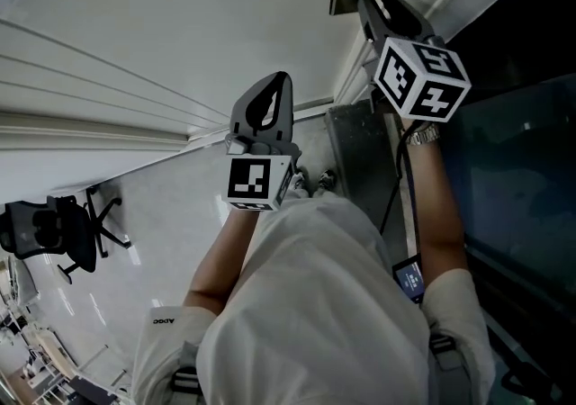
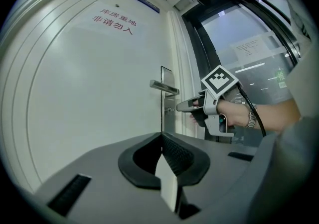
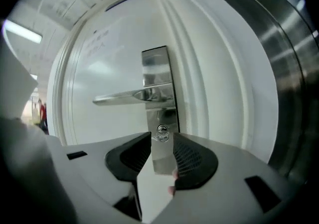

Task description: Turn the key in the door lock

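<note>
Steel lock plate (image 3: pixel 155 68) on the white door (image 3: pixel 94 68) is our landmark. The lever handle (image 3: pixel 129 97) projects from the plate's middle. The keyhole cylinder (image 3: pixel 162 129) sits on the plate just below the lever. The key (image 3: pixel 160 137) shows as a small bright stub at that cylinder, too small for us to read its angle.

The right gripper (image 3: pixel 162 142) faces the plate with its tips close to it. Its jaws stand well apart, one on each side of the key, and the pads do not press on it. The left gripper (image 2: pixel 160 138) hangs well back from the plate, jaws closed together on nothing.

Progress, as we judge it: the key is seated in the lock but nothing grips it. We cannot tell whether the turn is made. If it is not, what remains is to close on the key and rotate it.
</note>
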